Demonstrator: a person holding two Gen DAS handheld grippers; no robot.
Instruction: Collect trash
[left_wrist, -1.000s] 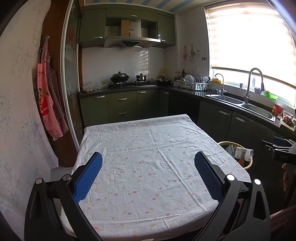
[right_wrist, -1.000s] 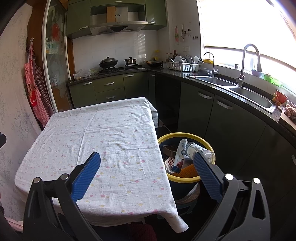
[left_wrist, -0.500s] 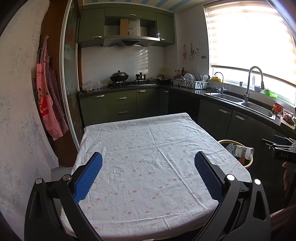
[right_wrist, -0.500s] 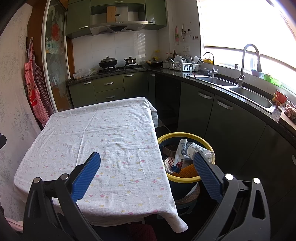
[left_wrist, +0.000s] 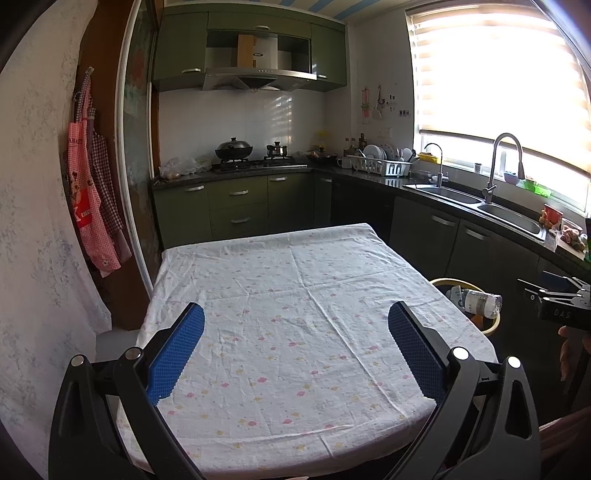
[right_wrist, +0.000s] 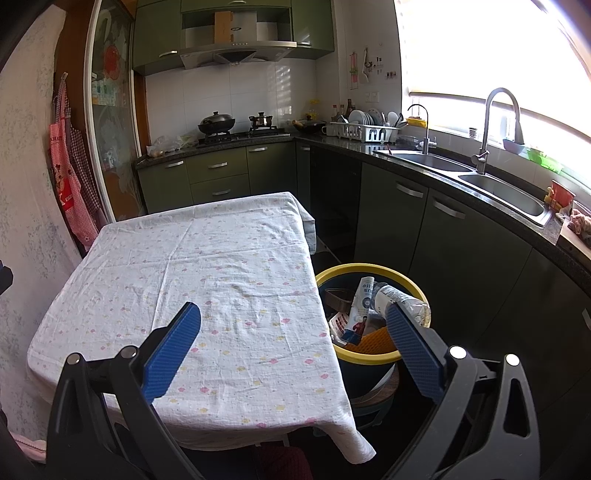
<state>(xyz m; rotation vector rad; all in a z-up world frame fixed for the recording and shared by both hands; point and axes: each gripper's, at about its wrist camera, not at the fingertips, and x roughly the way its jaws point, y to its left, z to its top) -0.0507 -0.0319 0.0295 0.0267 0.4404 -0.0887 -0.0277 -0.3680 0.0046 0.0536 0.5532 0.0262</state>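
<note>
Left wrist view: the left claw (left_wrist: 295, 332) is spread wide and empty, its blue ribbed pads above the table (left_wrist: 280, 295), which carries a wrinkled white dotted cloth. Right wrist view: the right claw (right_wrist: 293, 326) is likewise released. The trash, a clear plastic bottle (right_wrist: 402, 301) and printed cartons, sits inside the round yellow-rimmed bin (right_wrist: 369, 357) beside the table.

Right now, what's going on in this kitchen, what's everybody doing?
A person holds two grippers over the cloth-covered table, collecting trash. The left gripper and right gripper are both open and hold nothing. No trash shows on the tablecloth. The yellow-rimmed bin beside the table holds a plastic bottle and wrappers.
</note>
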